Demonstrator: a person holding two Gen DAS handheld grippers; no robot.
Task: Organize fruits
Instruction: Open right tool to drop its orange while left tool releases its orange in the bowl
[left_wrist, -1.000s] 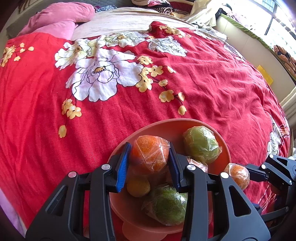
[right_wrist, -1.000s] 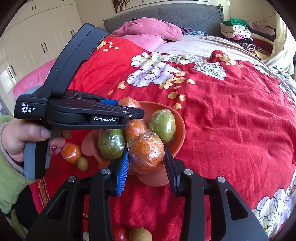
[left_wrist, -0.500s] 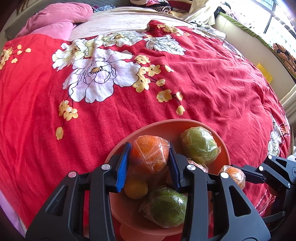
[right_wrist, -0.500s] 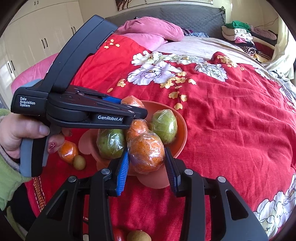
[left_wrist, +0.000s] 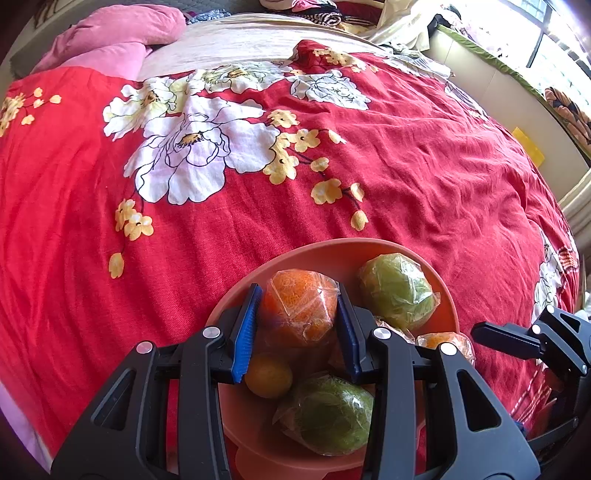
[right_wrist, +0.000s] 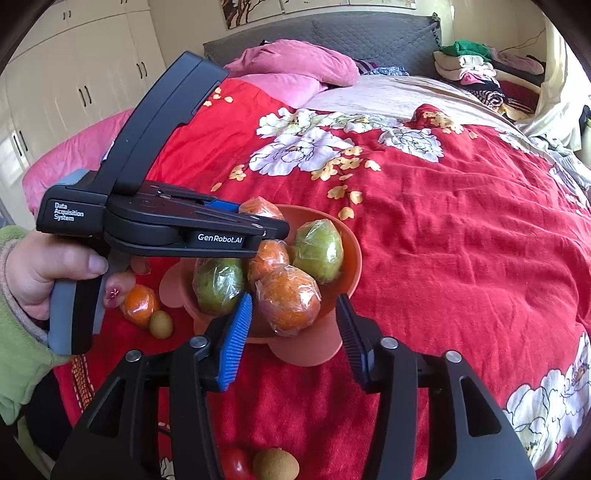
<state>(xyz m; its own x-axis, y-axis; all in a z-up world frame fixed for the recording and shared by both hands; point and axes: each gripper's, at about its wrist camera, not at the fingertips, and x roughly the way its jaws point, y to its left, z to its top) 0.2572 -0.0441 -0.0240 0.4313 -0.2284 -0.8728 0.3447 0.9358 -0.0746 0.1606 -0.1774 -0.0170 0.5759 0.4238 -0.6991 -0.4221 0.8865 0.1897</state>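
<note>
Orange bowl (right_wrist: 351, 254) on the red floral bedspread (left_wrist: 424, 166), holding wrapped green fruits (left_wrist: 397, 291) and wrapped oranges (right_wrist: 288, 302). Left gripper (left_wrist: 299, 325) clamps a wrapped orange (left_wrist: 299, 308) above the bowl; right gripper (right_wrist: 293, 332) spread wide, its pads clear of the fruit.

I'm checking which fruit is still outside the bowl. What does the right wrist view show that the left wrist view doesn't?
Only the right wrist view: loose fruit on the bedspread, namely a wrapped orange and kiwi left of the bowl, plus a tomato and another kiwi nearer the camera. Its right gripper is open.

Only the left wrist view: a small yellow-orange fruit inside the bowl.

Both: the bowl holding wrapped green and orange fruit, and the left gripper shut on a held orange.
</note>
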